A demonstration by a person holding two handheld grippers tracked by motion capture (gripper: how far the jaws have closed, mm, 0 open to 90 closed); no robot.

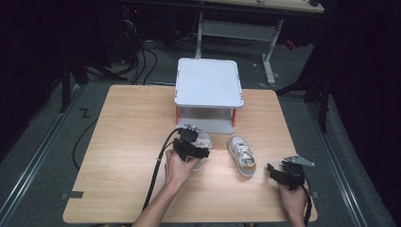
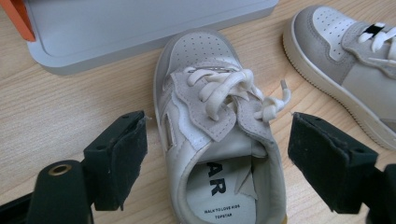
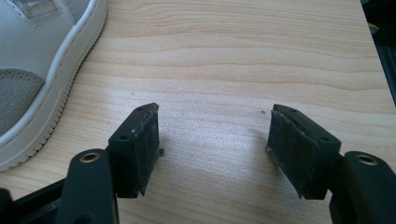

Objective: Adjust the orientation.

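Note:
Two small white-and-grey sneakers stand on the wooden table [image 1: 127,142], toes toward the far side. The left sneaker [image 1: 204,141] [image 2: 210,140] lies between the jaws of my left gripper [image 1: 196,145] [image 2: 219,119]. Those jaws stand wide on either side of its heel opening, and the pads do not press on it. The right sneaker [image 1: 242,156] [image 2: 345,60] sits alone a little to the right; its sole edge [image 3: 42,70] also shows in the right gripper view. My right gripper [image 1: 276,172] [image 3: 215,116] hovers near the table's front right, open over bare wood.
A grey two-level stand [image 1: 209,82] with orange legs [image 2: 21,18] sits at the back middle of the table, its base plate [image 2: 116,28] just beyond the left sneaker's toe. Black cables trail from both grippers toward the front edge. The table's right edge lies close to my right gripper.

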